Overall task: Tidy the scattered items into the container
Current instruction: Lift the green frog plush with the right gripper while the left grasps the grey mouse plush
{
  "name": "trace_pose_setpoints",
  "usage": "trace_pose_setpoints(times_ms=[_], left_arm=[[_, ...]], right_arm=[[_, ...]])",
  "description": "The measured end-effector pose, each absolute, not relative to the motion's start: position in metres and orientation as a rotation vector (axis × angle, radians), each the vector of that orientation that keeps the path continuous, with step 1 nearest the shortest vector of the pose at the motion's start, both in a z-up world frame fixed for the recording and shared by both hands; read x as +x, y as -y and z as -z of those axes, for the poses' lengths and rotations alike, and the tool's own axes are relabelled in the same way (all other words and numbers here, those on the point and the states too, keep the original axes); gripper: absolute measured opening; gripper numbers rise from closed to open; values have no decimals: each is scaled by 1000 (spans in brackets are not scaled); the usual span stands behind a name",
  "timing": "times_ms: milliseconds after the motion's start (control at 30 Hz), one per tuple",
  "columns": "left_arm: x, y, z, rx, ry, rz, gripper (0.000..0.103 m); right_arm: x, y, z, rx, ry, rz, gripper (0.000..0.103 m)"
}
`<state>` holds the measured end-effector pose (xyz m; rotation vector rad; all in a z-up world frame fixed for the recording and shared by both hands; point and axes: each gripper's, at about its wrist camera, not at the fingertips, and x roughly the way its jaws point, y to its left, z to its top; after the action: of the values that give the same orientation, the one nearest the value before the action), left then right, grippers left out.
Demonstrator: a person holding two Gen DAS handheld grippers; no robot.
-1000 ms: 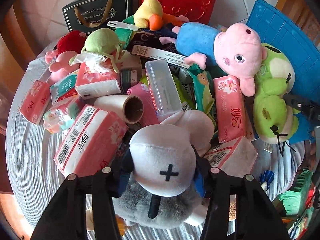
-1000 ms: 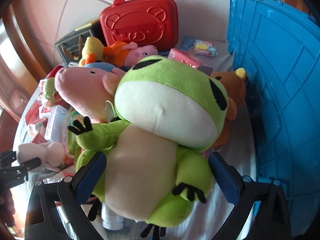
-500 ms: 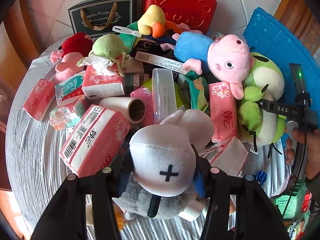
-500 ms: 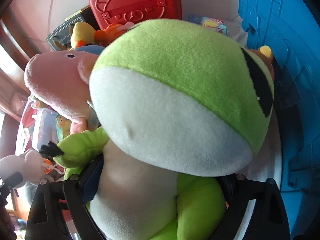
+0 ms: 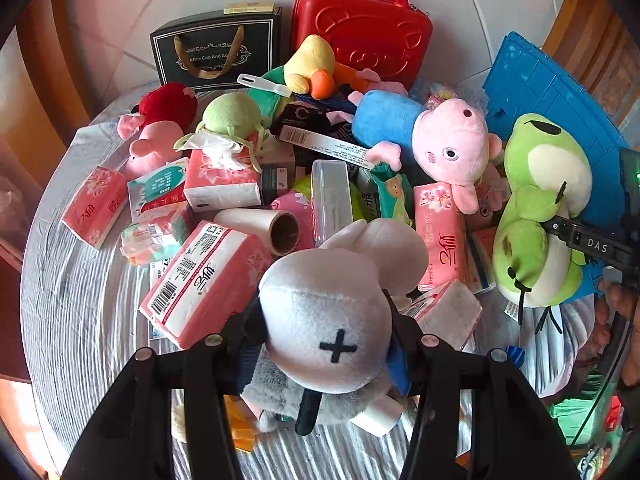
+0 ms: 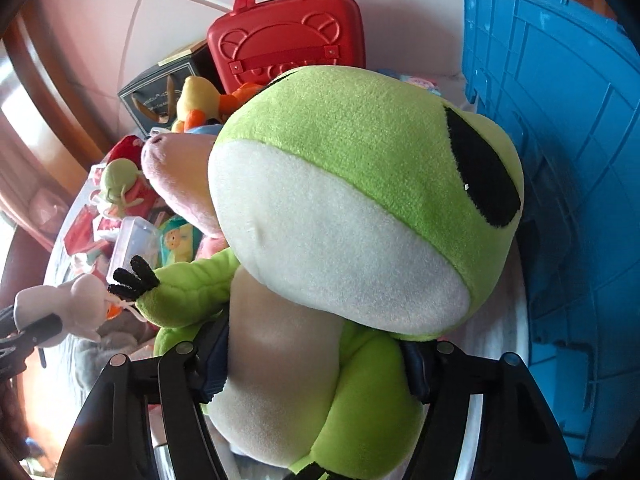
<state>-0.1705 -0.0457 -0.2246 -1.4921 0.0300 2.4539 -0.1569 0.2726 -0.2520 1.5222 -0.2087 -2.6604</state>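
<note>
My left gripper [image 5: 320, 344] is shut on a grey plush mouse [image 5: 328, 320] with a black cross, held above the pile. My right gripper [image 6: 316, 364] is shut on a green frog plush [image 6: 360, 208], lifted off the table; the frog also shows in the left wrist view [image 5: 540, 208] beside the blue crate [image 5: 552, 92]. The blue crate [image 6: 560, 160] stands at the right of the right wrist view. The mouse shows small at the left of that view [image 6: 76, 304].
A cluttered table holds a pink pig plush [image 5: 440, 148], tissue packs [image 5: 204, 280], a clear plastic box [image 5: 332, 196], a tape roll [image 5: 276, 230], a yellow duck plush [image 5: 312, 66], a red case [image 5: 360, 28] and a black gift bag [image 5: 216, 52].
My right gripper closed on the frog and raised it off the pile toward the crate. My left gripper keeps hold of the mouse and has risen a little.
</note>
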Motion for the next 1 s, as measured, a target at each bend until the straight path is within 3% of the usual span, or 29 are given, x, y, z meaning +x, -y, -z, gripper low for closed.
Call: trace_pose_setpoints(times_ms=[1000], left_arm=[[-143,41,107,-1239,-48,-2593,51]], right_arm=[[-72,-286,81,1167,135,2727,69]])
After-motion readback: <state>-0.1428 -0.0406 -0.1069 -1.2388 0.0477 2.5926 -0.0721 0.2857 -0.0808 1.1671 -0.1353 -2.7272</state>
